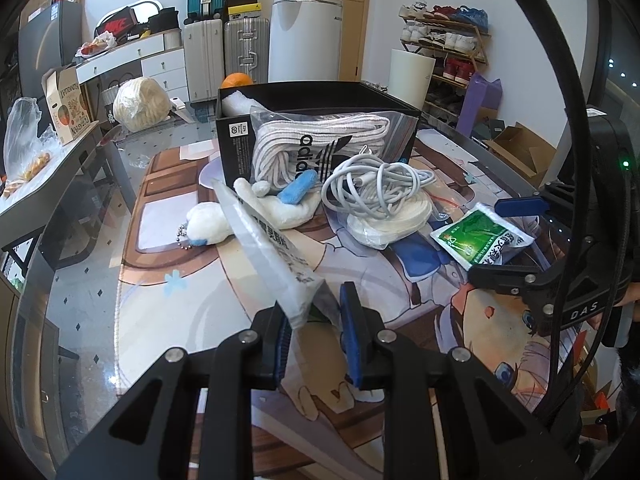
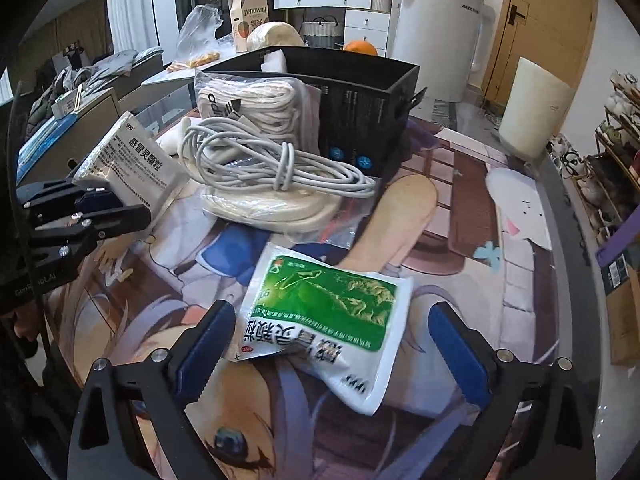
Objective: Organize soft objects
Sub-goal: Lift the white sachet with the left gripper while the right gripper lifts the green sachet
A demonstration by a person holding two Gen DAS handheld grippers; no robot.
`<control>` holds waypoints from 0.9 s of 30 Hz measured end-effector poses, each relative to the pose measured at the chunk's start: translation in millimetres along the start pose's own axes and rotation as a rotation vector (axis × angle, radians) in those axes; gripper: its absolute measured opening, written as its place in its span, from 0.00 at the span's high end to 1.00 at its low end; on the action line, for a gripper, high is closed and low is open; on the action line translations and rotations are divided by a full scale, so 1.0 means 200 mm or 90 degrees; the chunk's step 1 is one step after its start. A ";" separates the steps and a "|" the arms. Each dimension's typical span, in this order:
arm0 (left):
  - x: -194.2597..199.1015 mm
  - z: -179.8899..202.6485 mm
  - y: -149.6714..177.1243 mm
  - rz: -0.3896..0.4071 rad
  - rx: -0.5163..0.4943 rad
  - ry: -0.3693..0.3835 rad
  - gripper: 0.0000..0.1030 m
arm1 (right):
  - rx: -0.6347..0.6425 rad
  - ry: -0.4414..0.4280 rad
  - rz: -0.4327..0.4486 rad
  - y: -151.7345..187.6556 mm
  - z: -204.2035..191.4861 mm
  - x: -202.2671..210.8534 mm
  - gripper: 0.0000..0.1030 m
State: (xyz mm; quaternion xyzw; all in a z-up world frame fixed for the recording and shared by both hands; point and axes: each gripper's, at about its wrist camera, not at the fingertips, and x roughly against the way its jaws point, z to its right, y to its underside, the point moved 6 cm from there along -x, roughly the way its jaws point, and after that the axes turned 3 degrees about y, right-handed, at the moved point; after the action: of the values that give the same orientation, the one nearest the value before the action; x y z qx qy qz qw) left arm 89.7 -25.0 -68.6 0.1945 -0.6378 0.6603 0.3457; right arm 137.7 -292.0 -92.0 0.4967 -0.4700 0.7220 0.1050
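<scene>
My left gripper [image 1: 316, 312] is shut on a silver medicine sachet [image 1: 268, 248], held above the mat; it also shows in the right wrist view [image 2: 128, 160]. My right gripper [image 2: 328, 340] is open around a green and white sachet [image 2: 324, 316] lying on the mat, also in the left wrist view [image 1: 480, 236]. A black box [image 1: 320, 120] stands behind, with a bag of white laces [image 1: 320, 148] leaning on it. A coiled white cable [image 1: 376, 188] lies on a cream lace bundle [image 1: 388, 220]. A white plush keychain [image 1: 208, 226] and a blue-tipped plush [image 1: 288, 200] lie to the left.
The printed mat [image 1: 180, 240] covers a glass table [image 1: 80, 280]. An orange [image 1: 238, 80] sits behind the box. Suitcases [image 1: 224, 52], a white appliance [image 1: 306, 36], a shoe rack [image 1: 448, 48] and cardboard boxes [image 1: 516, 152] stand around the room.
</scene>
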 end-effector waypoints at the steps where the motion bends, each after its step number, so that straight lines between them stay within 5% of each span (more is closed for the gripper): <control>1: 0.00 0.00 0.00 0.001 0.000 0.000 0.80 | -0.001 -0.010 0.003 0.00 -0.01 0.00 0.20; 7: 0.02 -0.01 0.00 0.011 0.001 -0.001 0.81 | 0.015 -0.022 0.025 -0.02 -0.04 0.04 0.63; 21: 0.04 -0.01 -0.01 0.035 -0.001 0.002 0.84 | 0.039 -0.038 0.057 -0.02 -0.06 0.10 0.86; 27: 0.06 -0.02 -0.02 0.044 0.005 0.004 0.84 | 0.046 -0.042 0.077 -0.03 -0.07 0.14 0.86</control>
State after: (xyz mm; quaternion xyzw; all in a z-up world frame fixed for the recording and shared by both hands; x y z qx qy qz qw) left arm 84.9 -19.1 -57.9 0.1716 -0.6406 0.6747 0.3240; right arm 119.9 -285.7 -66.7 0.4946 -0.4760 0.7267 0.0280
